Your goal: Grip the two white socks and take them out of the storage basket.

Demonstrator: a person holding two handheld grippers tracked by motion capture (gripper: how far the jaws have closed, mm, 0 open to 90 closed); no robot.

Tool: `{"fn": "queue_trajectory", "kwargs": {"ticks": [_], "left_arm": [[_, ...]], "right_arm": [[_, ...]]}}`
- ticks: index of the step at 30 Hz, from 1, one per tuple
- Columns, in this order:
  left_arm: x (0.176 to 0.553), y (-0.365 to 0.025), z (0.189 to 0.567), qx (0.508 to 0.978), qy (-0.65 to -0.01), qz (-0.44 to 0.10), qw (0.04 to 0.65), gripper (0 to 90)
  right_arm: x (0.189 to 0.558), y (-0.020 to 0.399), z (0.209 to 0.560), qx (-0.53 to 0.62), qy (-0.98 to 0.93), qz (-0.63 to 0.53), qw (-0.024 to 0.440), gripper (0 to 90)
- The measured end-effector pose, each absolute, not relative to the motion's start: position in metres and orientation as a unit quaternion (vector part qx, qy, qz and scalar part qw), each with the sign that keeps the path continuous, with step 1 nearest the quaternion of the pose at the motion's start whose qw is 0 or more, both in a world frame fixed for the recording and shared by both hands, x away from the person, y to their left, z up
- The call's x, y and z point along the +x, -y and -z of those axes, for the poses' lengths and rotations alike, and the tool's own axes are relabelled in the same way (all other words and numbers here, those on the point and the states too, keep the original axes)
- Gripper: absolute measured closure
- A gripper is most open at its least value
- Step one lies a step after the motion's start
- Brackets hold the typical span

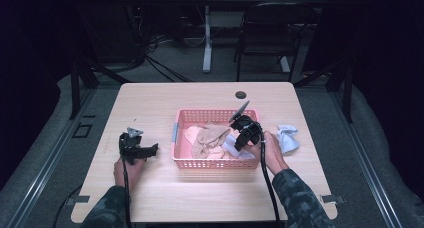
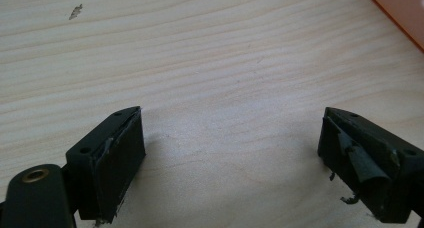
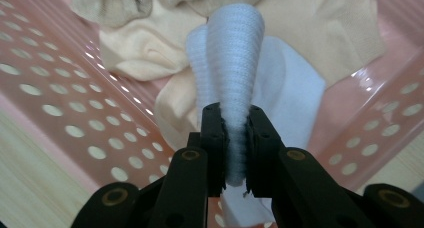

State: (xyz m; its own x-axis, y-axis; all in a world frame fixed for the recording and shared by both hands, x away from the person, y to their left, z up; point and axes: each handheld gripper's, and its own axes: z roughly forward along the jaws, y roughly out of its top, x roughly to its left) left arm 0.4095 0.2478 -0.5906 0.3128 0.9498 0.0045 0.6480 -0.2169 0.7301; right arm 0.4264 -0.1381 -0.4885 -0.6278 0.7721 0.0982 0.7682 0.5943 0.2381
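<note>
The right hand-held gripper [image 3: 234, 138] is clamped on a fold of a pale blue-white ribbed sock [image 3: 235, 63], at the centre of the right gripper view. In the high view that sock [image 1: 231, 147] lies in the right half of the pink basket [image 1: 216, 164], mid-frame on the counter [image 1: 150, 103].

The sock looks light, soft and limp; judging by its ribbed knit it should bunch and drape rather than hold any shape, and it is not fragile. The pinched ridge of cloth seems a sound place to hold, since the knit gives the pads something to bite; a thin edge could slip out.

Around it lie 2 or 3 beige and cream garments [image 1: 209, 138], touching and partly under the sock, so 1 of them may drag along when it is raised. The perforated basket wall [image 3: 60, 103] stands close at the left of the right gripper view and could catch trailing cloth. Another pale blue cloth [image 1: 288, 138] lies on the counter just right of the basket.

The left hand-held gripper [image 1: 150, 150], at lower left of the high view, rests near the counter with its jaws wide and nothing between them.
</note>
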Motion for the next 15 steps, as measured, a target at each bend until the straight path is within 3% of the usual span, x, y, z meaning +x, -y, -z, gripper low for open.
{"fn": "queue_trajectory", "kwargs": {"ticks": [15], "left_arm": [[0.409, -0.248, 0.591, 0.744, -0.537, -0.235, 0.321, 11.2]], "right_arm": [[0.422, 0.139, 0.428, 0.418, -0.891, -0.17, 0.044, 81.2]]}}
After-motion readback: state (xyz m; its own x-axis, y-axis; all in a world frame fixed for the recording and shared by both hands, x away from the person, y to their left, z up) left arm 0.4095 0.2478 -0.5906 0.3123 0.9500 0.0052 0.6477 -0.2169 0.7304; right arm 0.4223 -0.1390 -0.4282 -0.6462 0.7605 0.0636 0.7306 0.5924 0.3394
